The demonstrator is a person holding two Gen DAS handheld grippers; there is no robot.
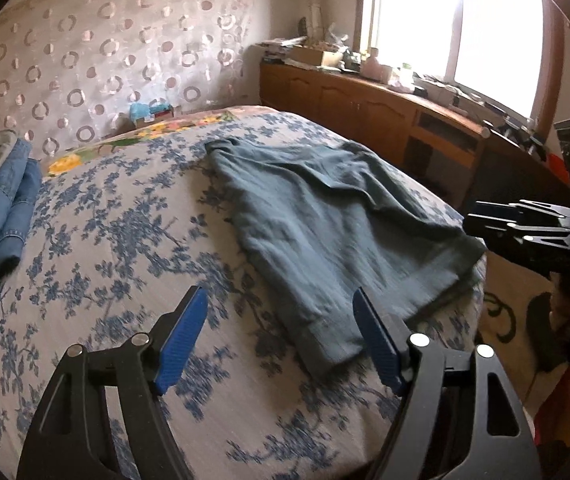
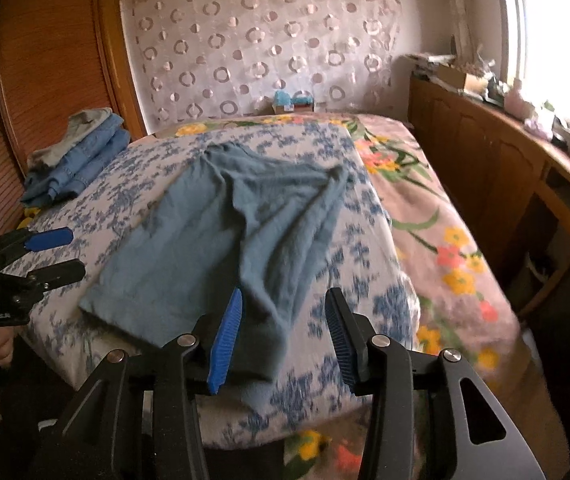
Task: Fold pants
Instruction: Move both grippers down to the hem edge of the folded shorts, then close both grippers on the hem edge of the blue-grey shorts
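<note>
Teal pants (image 1: 325,220) lie spread flat on the blue-flowered bed cover (image 1: 125,240), waist towards the headboard and leg hems at the near edge. My left gripper (image 1: 280,300) hovers open over the cover, and the nearest hem corner lies between its blue pads (image 1: 183,340) without touching them. In the right wrist view the pants (image 2: 225,232) have one leg creased over the other. My right gripper (image 2: 285,296) is open with the right leg's hem lying loose between its pads. Each gripper shows in the other's view: the right gripper (image 1: 525,220) and the left gripper (image 2: 69,254).
A stack of folded jeans and grey clothes (image 1: 1,208) (image 2: 81,160) sits at the bed's far left. A pink floral blanket (image 2: 445,240) covers the right side. A wooden cabinet (image 1: 365,108) with clutter runs under the window, and a wooden wardrobe (image 2: 45,60) stands on the left.
</note>
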